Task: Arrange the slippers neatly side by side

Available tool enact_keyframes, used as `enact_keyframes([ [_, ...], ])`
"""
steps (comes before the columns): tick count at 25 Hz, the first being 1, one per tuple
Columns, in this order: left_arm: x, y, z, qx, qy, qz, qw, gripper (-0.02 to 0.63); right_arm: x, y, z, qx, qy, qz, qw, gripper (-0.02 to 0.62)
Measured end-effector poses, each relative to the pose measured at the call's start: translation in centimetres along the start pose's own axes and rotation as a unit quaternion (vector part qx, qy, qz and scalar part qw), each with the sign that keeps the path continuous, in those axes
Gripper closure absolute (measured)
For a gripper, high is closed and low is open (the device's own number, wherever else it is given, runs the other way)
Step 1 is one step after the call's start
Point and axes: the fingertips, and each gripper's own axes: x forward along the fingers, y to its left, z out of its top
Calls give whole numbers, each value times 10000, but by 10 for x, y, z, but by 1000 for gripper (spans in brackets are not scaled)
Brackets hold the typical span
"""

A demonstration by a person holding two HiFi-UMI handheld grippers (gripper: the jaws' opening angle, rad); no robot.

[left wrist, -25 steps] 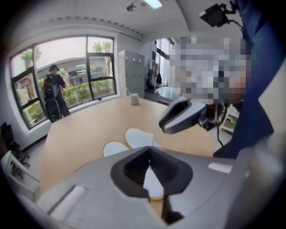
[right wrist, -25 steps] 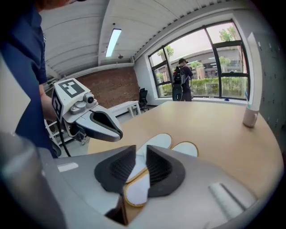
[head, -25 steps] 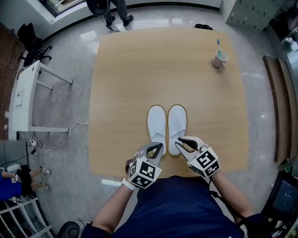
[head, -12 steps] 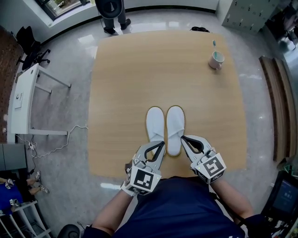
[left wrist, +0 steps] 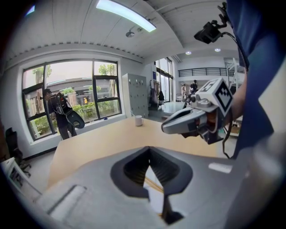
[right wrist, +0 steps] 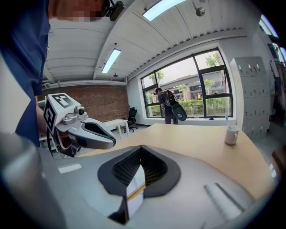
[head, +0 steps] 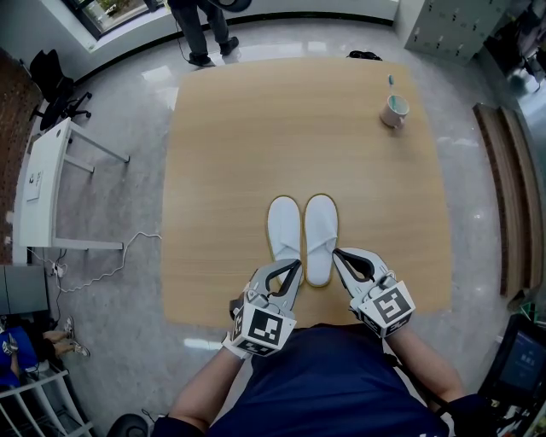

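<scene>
Two white slippers, the left one [head: 285, 229] and the right one [head: 322, 232], lie side by side on the wooden table [head: 256, 128], toes pointing away from me, heels near the front edge. My left gripper [head: 295, 265] is shut and empty, its tips just behind the left slipper's heel. My right gripper [head: 337, 253] is shut too, with nothing in it, beside the right slipper's heel. In the left gripper view the closed jaws [left wrist: 149, 149] fill the foreground, the right gripper [left wrist: 193, 120] beyond. The right gripper view shows its shut jaws [right wrist: 141, 146] and the left gripper [right wrist: 85, 133].
A mug [head: 396, 110] with a toothbrush in it stands at the table's far right corner. A person [head: 201, 26] stands on the floor beyond the far edge. A white desk [head: 47, 183] is off to the left.
The right gripper's jaws have closed and it has drawn back off the right slipper's heel. The left gripper has pulled slightly toward me. The slippers have not moved.
</scene>
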Motion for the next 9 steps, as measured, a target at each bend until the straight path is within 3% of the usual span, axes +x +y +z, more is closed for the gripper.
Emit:
enact_keyframes([
  [4, -3, 0, 1, 21, 19, -10, 10000, 601, 1, 3, 4, -5, 13, 10, 10000, 584],
  [9, 37, -4, -7, -50, 96, 32, 9999, 601, 2, -36, -18, 49, 20, -19, 10000, 584],
])
